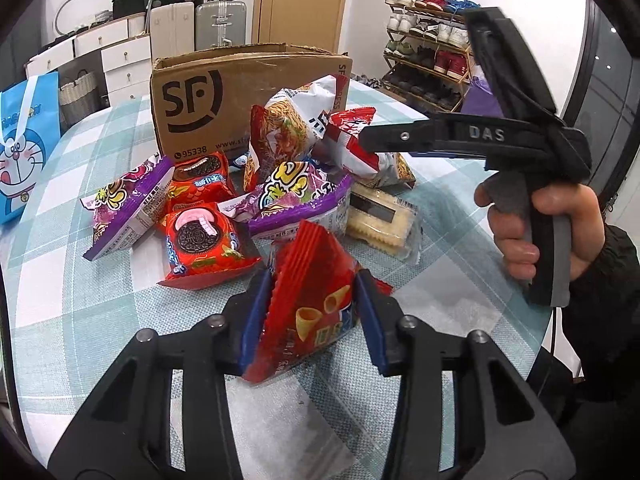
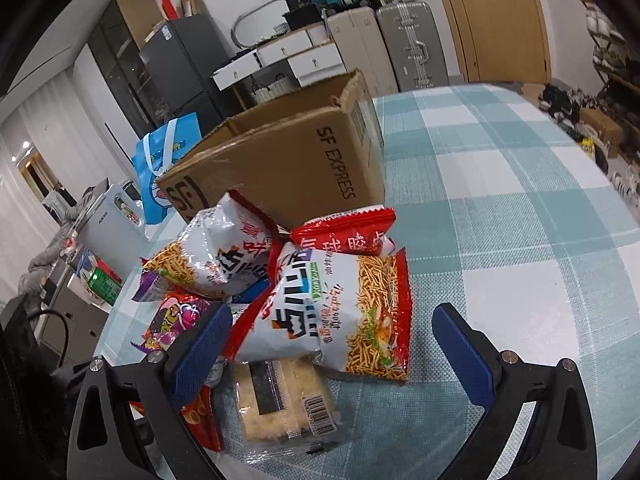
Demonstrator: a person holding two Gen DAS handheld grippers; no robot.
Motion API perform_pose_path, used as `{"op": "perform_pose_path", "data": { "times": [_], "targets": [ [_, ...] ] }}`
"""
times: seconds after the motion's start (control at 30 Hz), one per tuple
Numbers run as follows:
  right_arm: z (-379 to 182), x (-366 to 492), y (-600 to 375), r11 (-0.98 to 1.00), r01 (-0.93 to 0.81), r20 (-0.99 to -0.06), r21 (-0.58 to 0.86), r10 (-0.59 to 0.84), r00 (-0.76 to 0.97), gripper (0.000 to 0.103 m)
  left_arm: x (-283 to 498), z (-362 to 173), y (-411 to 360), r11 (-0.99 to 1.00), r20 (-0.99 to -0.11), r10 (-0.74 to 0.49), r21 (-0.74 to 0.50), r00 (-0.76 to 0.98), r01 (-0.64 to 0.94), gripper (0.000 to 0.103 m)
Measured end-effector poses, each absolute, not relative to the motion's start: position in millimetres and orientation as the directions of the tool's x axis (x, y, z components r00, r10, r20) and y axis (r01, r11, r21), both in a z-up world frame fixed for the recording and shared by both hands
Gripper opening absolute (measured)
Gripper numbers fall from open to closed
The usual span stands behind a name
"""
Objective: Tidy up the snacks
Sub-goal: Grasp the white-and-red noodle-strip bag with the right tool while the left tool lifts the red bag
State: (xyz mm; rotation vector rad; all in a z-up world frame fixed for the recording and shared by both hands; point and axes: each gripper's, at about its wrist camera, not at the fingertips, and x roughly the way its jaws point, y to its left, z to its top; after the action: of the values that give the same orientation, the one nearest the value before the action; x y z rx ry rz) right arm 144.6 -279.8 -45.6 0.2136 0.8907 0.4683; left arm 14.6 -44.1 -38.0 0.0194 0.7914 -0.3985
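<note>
Left wrist view: left gripper (image 1: 312, 316) clamps the red cone-snack bag (image 1: 308, 304), light and crinkly, crushable, by its middle, in front of the cardboard box (image 1: 224, 92); right gripper (image 2: 332, 344) gapes.

Snack packets (image 1: 276, 188) lie heaped on the table (image 1: 460, 216) — before the cardboard box (image 1: 224, 92).

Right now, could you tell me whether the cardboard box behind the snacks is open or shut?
Open: the cardboard box has its top flaps up, and the right wrist view shows its inside wall. Contents cannot be seen.
</note>
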Motion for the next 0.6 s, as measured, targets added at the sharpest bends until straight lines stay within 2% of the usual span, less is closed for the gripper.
{"op": "perform_pose_path", "data": {
  "times": [0.2,0.23,0.3,0.5,0.6],
  "targets": [
    [-55,149,-277,0.871,-0.301,-0.704,0.388,0.491,0.512,0.093,12,-37,-45,0.926,-0.695,-0.339,-0.128,0.634,0.355,0.040],
    [-56,148,-277,0.871,-0.303,-0.704,0.387,0.491,0.512,0.086,13,-37,-45,0.926,-0.695,-0.340,-0.129,0.634,0.354,0.040],
    [-55,148,-279,0.869,-0.303,-0.699,0.391,0.494,0.516,0.082,12,-37,-45,0.927,-0.695,-0.339,-0.130,0.634,0.353,0.040],
    [-52,138,-288,0.868,-0.287,-0.679,0.406,0.496,0.541,0.056,11,-37,-46,0.928,-0.696,-0.336,-0.127,0.635,0.351,0.040],
    [-52,133,-299,0.854,-0.267,-0.659,0.448,0.516,0.547,0.050,11,-38,-46,0.928,-0.696,-0.334,-0.125,0.635,0.351,0.040]
  ]
}}
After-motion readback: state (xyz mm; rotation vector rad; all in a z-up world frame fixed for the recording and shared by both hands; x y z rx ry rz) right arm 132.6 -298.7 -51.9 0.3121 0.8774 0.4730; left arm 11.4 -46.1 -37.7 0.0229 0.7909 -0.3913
